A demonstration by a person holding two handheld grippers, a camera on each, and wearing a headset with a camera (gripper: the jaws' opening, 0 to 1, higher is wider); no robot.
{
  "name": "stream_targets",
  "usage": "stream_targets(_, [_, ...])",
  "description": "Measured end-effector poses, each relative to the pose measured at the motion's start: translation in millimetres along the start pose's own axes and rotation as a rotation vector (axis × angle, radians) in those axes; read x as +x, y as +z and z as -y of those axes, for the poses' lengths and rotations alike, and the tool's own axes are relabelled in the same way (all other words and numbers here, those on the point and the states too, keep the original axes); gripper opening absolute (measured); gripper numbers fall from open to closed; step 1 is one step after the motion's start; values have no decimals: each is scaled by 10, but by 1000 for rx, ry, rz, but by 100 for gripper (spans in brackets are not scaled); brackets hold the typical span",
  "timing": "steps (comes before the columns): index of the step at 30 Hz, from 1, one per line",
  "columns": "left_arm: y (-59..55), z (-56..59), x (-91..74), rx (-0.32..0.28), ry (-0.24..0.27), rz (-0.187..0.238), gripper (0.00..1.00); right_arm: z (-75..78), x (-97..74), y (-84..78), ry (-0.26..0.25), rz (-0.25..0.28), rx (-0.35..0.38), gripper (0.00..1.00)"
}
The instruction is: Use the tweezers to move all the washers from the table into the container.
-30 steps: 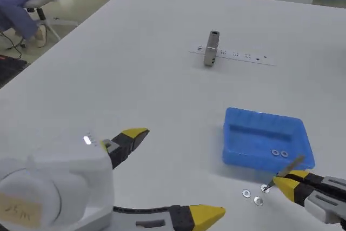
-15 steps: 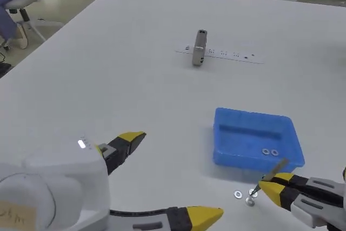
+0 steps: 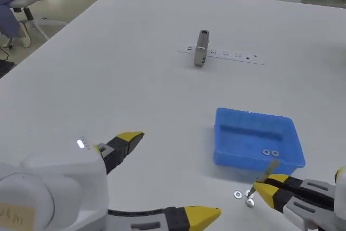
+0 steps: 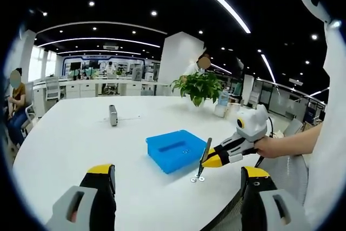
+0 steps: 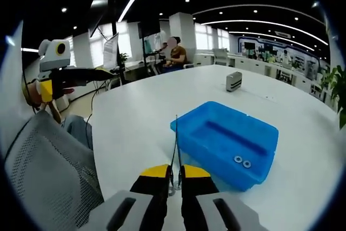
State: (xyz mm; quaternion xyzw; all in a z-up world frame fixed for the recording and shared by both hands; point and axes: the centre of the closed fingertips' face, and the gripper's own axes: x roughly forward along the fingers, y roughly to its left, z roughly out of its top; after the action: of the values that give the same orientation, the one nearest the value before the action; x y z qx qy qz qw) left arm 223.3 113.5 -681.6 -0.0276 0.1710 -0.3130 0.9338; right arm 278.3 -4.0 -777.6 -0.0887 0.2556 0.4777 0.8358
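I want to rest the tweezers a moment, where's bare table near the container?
Bare table runs wide left of the blue container, up to the metal block. Crowded at the container's near side: loose washers, the right tool holding tweezers.

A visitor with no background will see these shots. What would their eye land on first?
The bright blue container, right of centre on the white table, with two washers inside. Just in front of it, the right gripper pinches tweezers whose tips reach down to a few loose washers. The left gripper hangs wide open, yellow-tipped, in the near left foreground.
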Motion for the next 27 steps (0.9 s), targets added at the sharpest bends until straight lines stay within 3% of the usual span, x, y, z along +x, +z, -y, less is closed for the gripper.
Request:
stream_targets(5, [-7,-2,-7,1,5,0,99,-24,8,-23,-2,-14,-29,4])
stream_targets(14, [-15,17,-11,4,15,-6,99,-6,1,-9,-10,6,-33,5])
stream_targets(27, [-2,25,12,15,6,-5,99,55,-37,0,-36,26,-8,5])
